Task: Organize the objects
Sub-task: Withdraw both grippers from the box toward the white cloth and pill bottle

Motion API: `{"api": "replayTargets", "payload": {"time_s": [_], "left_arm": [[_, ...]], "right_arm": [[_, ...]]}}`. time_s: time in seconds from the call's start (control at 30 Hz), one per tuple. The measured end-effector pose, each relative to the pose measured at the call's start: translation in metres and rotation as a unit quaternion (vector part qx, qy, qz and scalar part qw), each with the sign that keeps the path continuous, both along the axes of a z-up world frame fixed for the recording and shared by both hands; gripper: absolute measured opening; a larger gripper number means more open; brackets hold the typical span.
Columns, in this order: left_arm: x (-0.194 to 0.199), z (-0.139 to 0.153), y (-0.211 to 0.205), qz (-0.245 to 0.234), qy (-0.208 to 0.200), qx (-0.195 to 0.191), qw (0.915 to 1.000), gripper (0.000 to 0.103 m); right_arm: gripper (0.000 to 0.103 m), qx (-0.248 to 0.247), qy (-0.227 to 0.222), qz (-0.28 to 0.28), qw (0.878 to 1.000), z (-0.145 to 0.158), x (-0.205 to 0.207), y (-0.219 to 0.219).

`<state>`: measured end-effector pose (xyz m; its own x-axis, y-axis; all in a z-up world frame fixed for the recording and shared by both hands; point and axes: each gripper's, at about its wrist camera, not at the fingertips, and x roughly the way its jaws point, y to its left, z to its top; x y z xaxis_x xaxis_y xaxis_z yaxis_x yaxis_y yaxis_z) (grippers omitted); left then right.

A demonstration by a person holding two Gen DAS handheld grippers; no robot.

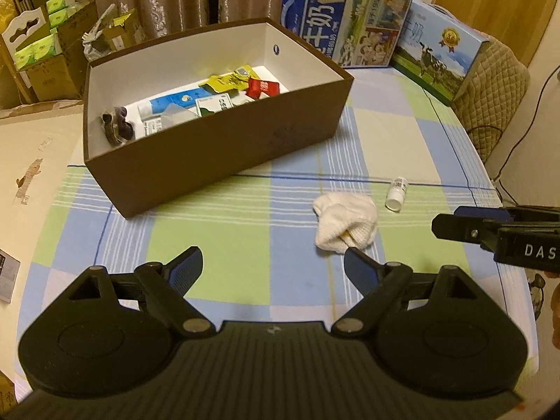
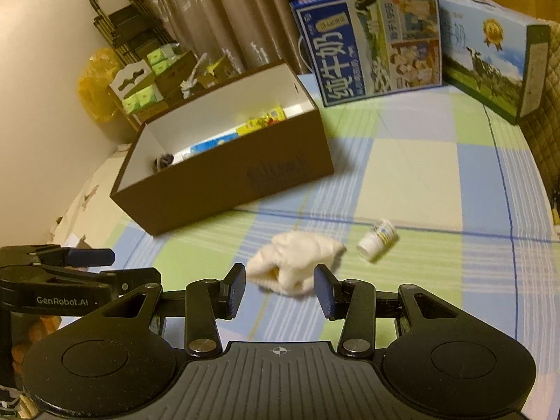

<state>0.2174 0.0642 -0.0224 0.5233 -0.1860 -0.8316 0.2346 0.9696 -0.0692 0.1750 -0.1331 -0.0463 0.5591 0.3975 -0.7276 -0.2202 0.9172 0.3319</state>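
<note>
Left wrist view, bench [image 1: 395, 133]: covered by a checked cloth of blue, green and cream.
Milk cartons: two printed boxes – a blue one [image 1: 344, 22] and a paler one [image 1: 439, 57] – stand at the far edge, side by side.
Brown box [image 1: 224, 147]: open-topped, white inside, on the far left part of the cloth; it holds a blue-and-white tube [image 1: 168, 103], yellow packets [image 1: 229, 79], a red packet [image 1: 262, 87] and a dark bundle [image 1: 117, 127].
Left tool [image 1: 273, 264]: jaws spread wide, nothing between them, low over the near cloth.
Right tool [image 2: 280, 288]: jaws parted and empty – the white cloth lies just beyond the fingertips, touching neither that I can tell.
White cloth [image 2: 297, 262]: crumpled, on a green square, well apart from the brown box.
Small bottle [image 2: 377, 240]: white, on its side, just right of the white cloth, blurred in the right wrist view.
</note>
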Motion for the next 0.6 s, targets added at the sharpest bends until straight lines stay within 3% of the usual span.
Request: {"api": "replayTargets", "payload": {"time_s": [0.6], "left_arm": [[0.0,-0.024,-0.029,-0.018,0.035,0.007,0.9992,0.086]], "right_arm": [[0.041,-0.017,0.046,-0.011,0.999,-0.025,-0.013,-0.024]]}}
